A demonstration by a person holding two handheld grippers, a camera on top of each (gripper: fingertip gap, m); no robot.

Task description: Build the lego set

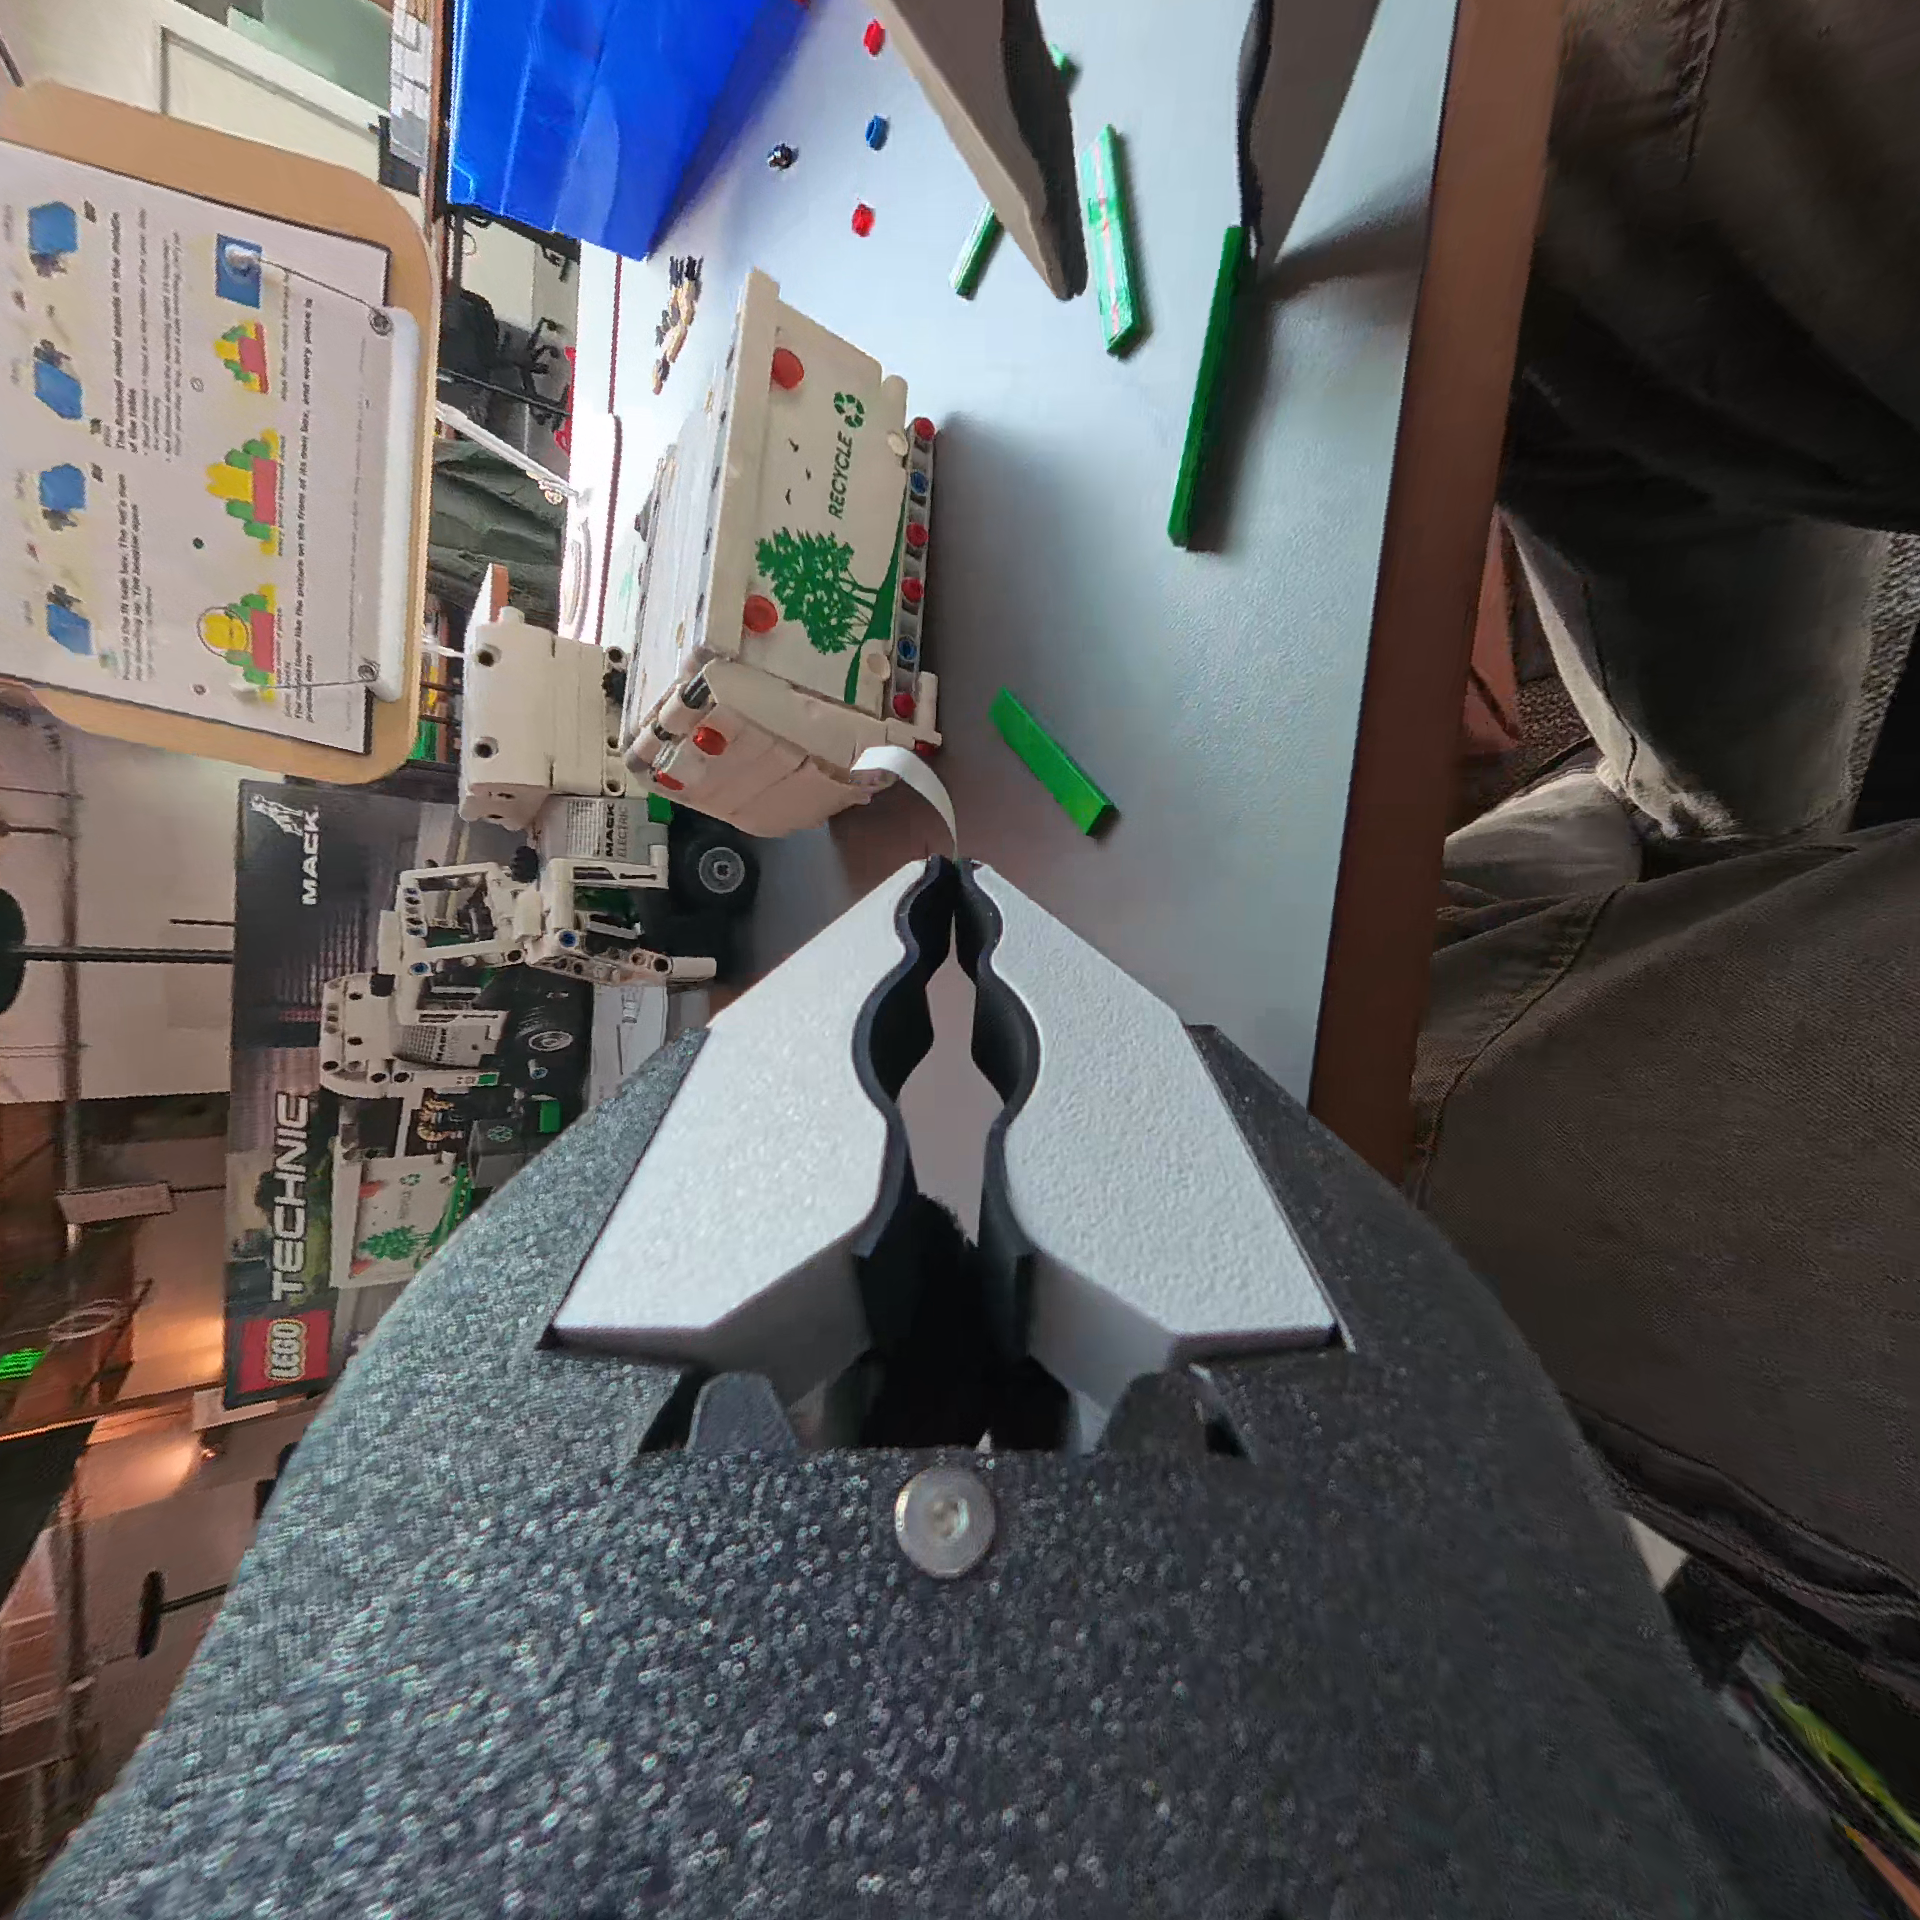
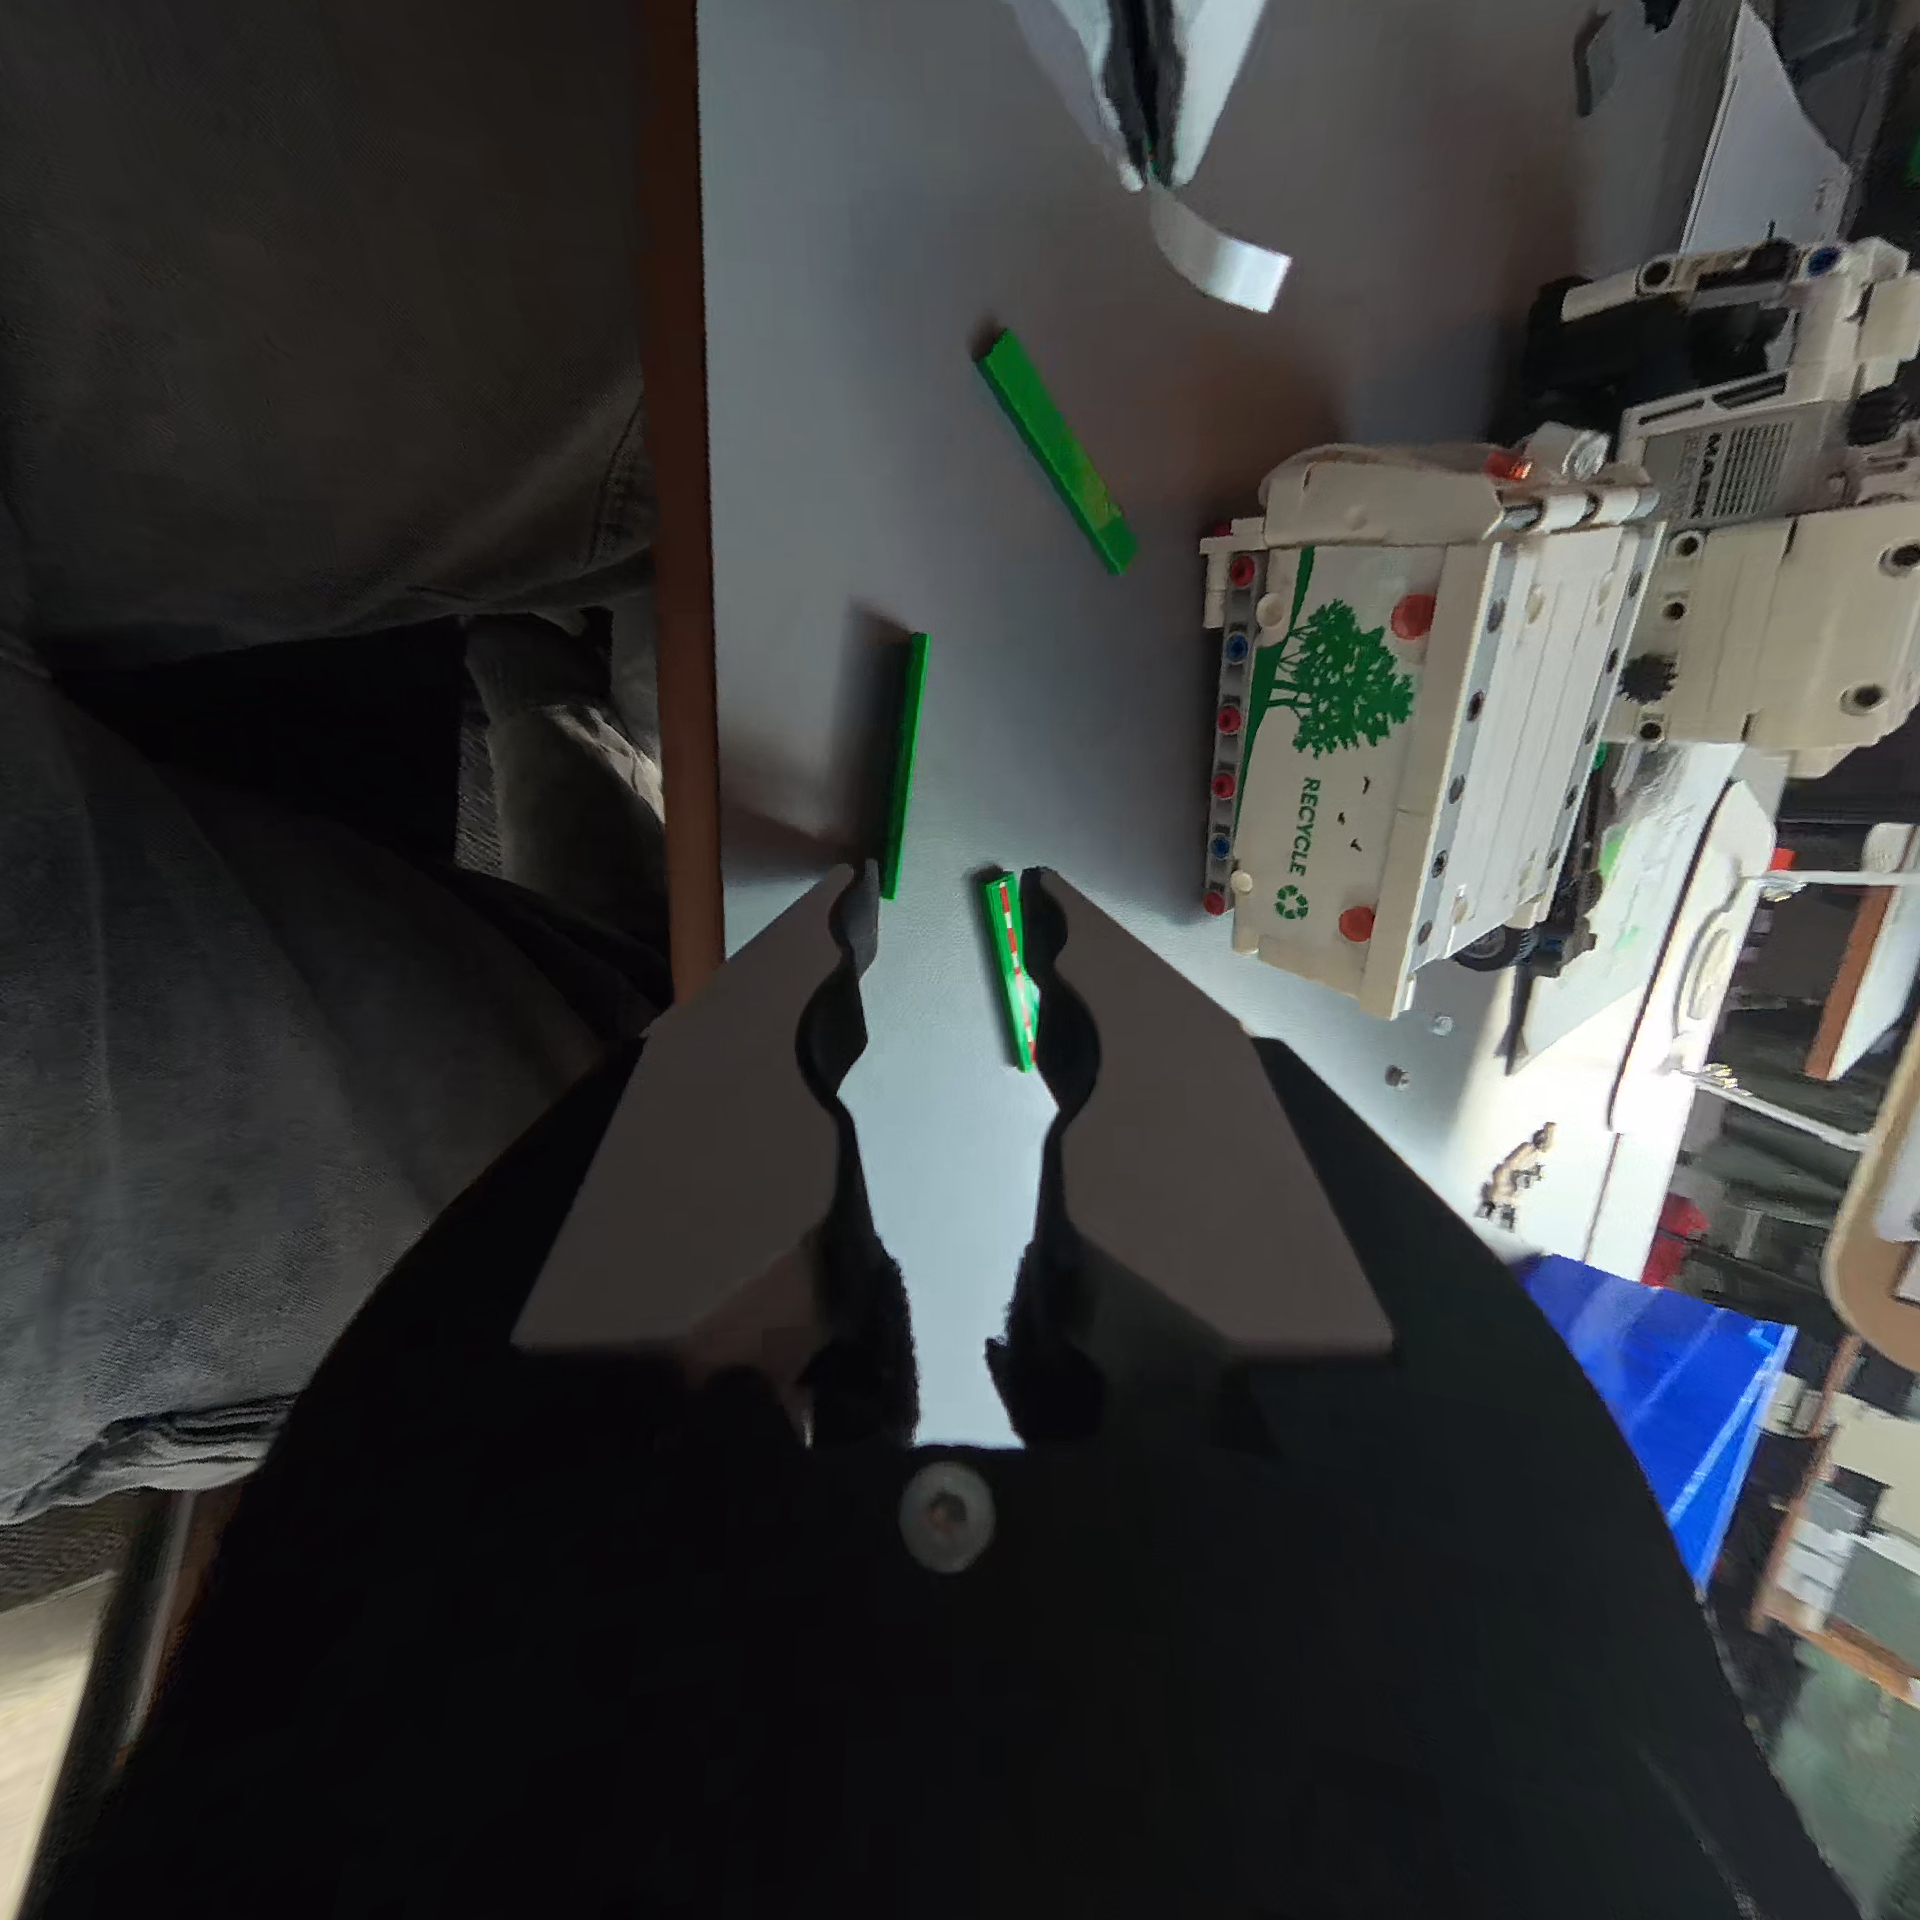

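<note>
In the left wrist view, the left gripper (image 1: 951, 868) is seen pinched together on a curled white sticker strip (image 1: 914, 781), just near of the white recycling truck model (image 1: 790, 561). The strip should be kept taut and square.

In the right wrist view, the right gripper (image 2: 945, 883) is held apart over the striped green tile (image 2: 1016, 971), whose long axis runs near-to-far beside the right finger on the grey table (image 2: 1039, 727).
</note>
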